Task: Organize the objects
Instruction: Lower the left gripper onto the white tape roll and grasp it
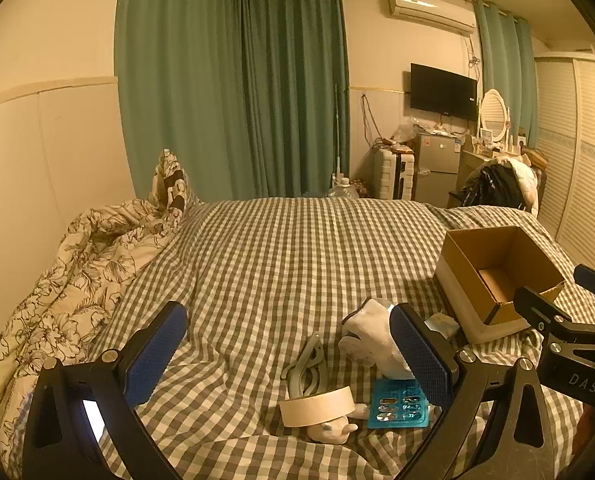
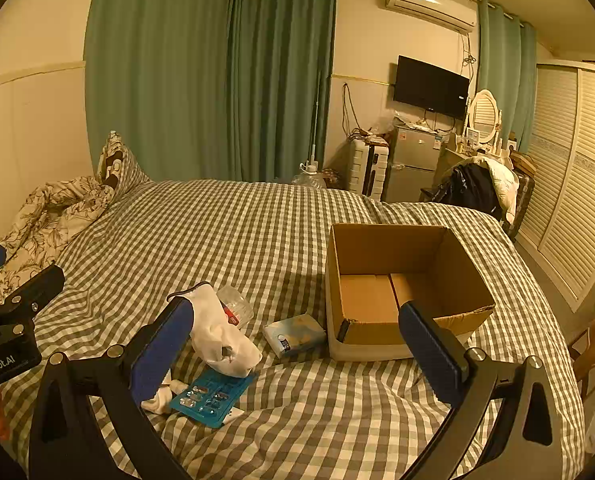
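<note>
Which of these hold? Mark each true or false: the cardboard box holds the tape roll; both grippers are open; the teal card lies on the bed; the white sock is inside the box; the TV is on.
1. The cardboard box holds the tape roll: false, the roll sits on the bed.
2. The left gripper and the right gripper are open: true.
3. The teal card lies on the bed: true.
4. The white sock is inside the box: false, it lies on the bed.
5. The TV is on: false, its screen is dark.

Home bedroom — checked bed (image 1: pixel 281 248), curtains (image 1: pixel 233 80), perhaps wardrobe (image 2: pixel 569 184)
</note>
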The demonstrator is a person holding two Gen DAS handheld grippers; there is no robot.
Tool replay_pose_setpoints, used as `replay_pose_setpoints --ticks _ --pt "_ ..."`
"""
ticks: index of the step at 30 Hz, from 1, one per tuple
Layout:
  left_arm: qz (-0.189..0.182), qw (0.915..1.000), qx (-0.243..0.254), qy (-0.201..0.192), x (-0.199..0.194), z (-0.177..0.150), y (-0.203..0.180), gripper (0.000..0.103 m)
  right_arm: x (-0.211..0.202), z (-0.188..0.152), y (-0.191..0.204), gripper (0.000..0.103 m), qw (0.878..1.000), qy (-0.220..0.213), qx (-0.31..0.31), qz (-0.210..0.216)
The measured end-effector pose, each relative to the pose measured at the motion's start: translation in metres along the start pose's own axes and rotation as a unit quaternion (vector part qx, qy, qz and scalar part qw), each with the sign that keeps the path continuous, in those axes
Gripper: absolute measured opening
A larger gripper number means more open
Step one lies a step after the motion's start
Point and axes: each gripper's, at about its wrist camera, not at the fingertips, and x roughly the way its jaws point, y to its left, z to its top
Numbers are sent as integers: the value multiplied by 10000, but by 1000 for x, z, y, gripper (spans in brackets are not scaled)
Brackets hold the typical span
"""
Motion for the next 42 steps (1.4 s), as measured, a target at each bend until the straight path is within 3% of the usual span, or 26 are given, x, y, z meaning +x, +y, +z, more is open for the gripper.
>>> replay_pose_setpoints --ticks 31,42 --pt "105 9989 -211 405 17 -11 6 103 4 -4 5 103 9999 121 -84 73" --pt "97 9945 -194 1027 62 -31 9 103 44 -20 5 103 9977 666 -58 103"
